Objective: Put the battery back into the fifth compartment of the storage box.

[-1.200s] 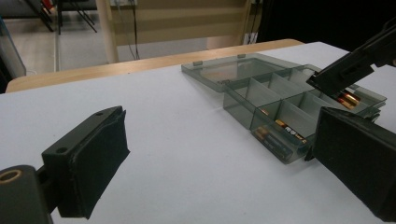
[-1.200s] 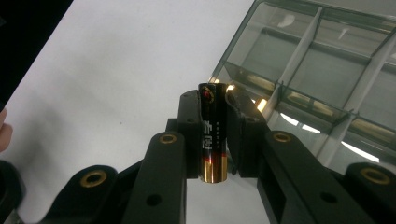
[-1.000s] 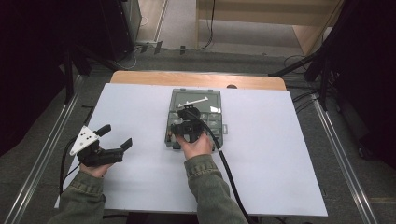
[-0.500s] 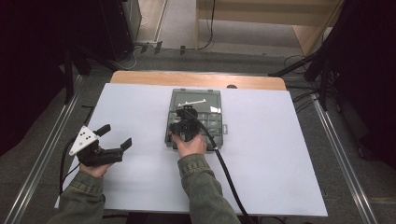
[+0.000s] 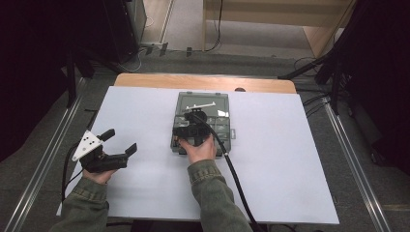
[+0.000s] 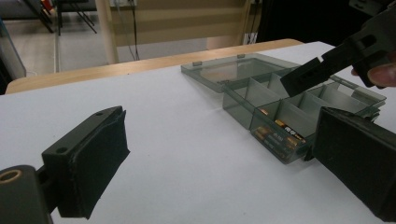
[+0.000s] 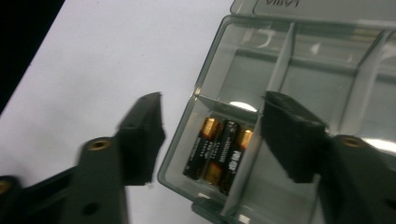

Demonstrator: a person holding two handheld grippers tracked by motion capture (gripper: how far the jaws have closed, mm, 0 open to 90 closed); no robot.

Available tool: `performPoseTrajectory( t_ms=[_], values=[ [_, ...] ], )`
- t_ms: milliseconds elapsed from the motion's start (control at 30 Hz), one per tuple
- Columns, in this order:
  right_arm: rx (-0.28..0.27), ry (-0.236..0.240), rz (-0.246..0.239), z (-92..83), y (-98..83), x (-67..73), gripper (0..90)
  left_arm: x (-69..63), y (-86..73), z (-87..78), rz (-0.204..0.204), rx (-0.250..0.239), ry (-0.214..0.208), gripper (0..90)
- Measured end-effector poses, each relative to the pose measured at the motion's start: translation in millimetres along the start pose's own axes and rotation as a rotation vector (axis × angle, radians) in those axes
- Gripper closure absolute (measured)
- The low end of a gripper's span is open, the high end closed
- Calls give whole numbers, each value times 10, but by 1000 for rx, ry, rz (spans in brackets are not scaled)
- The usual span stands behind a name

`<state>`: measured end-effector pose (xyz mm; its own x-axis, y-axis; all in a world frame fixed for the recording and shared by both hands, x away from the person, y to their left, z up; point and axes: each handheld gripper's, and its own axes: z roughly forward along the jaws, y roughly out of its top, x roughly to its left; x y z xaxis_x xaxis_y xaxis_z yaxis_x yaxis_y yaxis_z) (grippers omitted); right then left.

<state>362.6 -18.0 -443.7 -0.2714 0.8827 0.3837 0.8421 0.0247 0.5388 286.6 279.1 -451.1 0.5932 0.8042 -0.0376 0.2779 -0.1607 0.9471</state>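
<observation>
White-topped desk (image 5: 290,159) with a wooden far edge, dim grey floor and dark stands around it. Near the middle of the desk, a smoky grey translucent plastic compartment box (image 5: 223,124), lid (image 6: 224,70) flat open on the far side, white part visible on the lid in the high view. In the near left corner compartment, three black-and-gold cylindrical batteries (image 7: 219,151) side by side, lengthwise, touching one another. Directly over that corner, the right tool (image 7: 210,135), jaws just opened and now apart, one pad outside the box wall over the white surface, the other above the divider to the next compartment; batteries between the pads but not pressed by either. Right hand (image 5: 198,149) at the near edge of the box, black cable (image 5: 232,169) trailing back past the green sleeve. Well apart to the left, the left tool (image 5: 118,145) low over the bare desk, jaws wide apart with nothing between, grey three-cornered plate (image 5: 87,144) on top, pointed towards the box.
</observation>
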Motion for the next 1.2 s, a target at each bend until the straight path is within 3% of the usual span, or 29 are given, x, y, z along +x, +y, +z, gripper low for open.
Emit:
performPoseTrajectory(
  t_ms=[133, 333, 533, 667, 767, 867, 1000, 1200],
  values=[
    [2, -42, -84, -50, -12, -20, 255, -1, -1, 5, 3, 2, -3, 36],
    [29, -53, -131, -96, -28, -146, 133, -1, -1, 5, 3, 3, -2, 37],
    [-15, -67, -161, -183, -64, -260, 0, -3, -1, 4, 4, 2, 0, 37],
    [-56, -78, -181, -277, -98, -335, 0, -5, -1, 4, 4, 2, 1, 36],
    [-73, -53, -178, -358, -111, -419, 0, -5, -1, 4, 5, 3, 1, 36],
    [-89, -57, -182, -450, -130, -516, 0, -6, -1, 4, 5, 5, 2, 37],
    [-104, -71, -166, -580, -185, -666, 0, -11, -2, 3, 5, 6, 4, 37],
    [-122, -123, -187, -793, -317, -935, 0, -12, -3, 3, 9, 7, 5, 37]
  ],
)
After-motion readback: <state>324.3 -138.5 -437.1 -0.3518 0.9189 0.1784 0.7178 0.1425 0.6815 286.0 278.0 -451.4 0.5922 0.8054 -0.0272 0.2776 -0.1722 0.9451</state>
